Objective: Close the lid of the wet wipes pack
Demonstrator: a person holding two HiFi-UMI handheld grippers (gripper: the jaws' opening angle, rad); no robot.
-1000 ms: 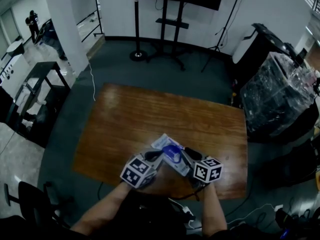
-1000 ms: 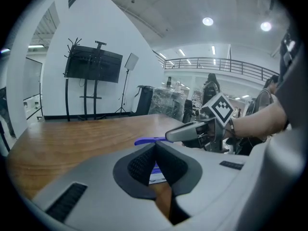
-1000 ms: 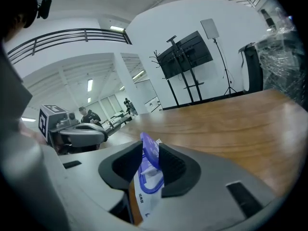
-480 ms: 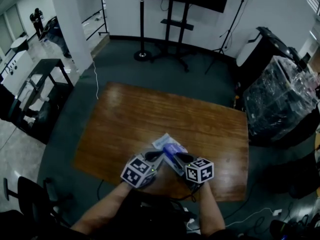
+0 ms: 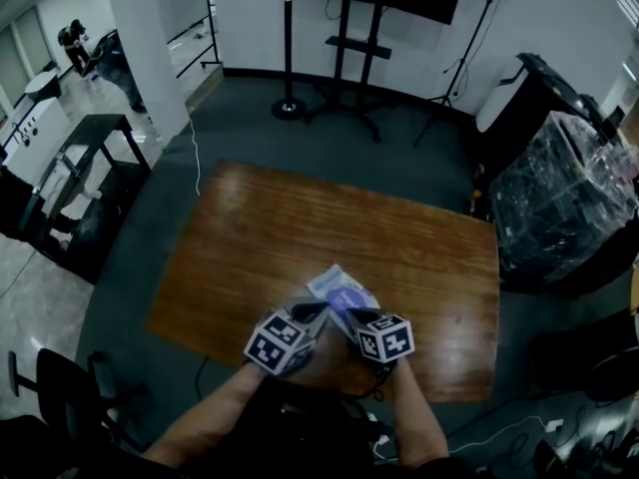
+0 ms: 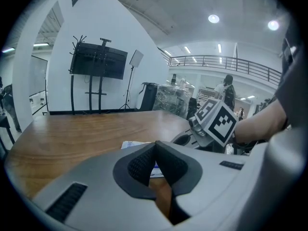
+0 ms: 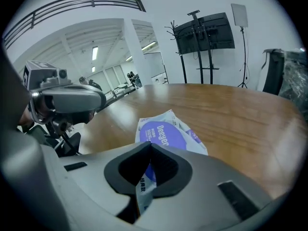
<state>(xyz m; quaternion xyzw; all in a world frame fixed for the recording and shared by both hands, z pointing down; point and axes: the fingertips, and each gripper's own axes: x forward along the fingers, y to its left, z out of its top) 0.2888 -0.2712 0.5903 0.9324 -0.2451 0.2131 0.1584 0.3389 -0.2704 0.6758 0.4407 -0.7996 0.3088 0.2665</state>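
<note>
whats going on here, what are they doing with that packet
A person holds a gripper in each hand over a wet wipes pack lying on the wooden table. The right gripper is closing its jaws on the pack's near edge or flap. The left gripper sits beside it, jaws together, the pack just beyond them.

The right tool (image 7: 150, 148), jaws closing, hides the wet wipes pack (image 7: 167, 134) at its near edge.

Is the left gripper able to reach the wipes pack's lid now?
Probably yes: the left gripper sits beside the wet wipes pack, its purple lid uncovered; the right gripper is closing its jaws on its near edge.
</note>
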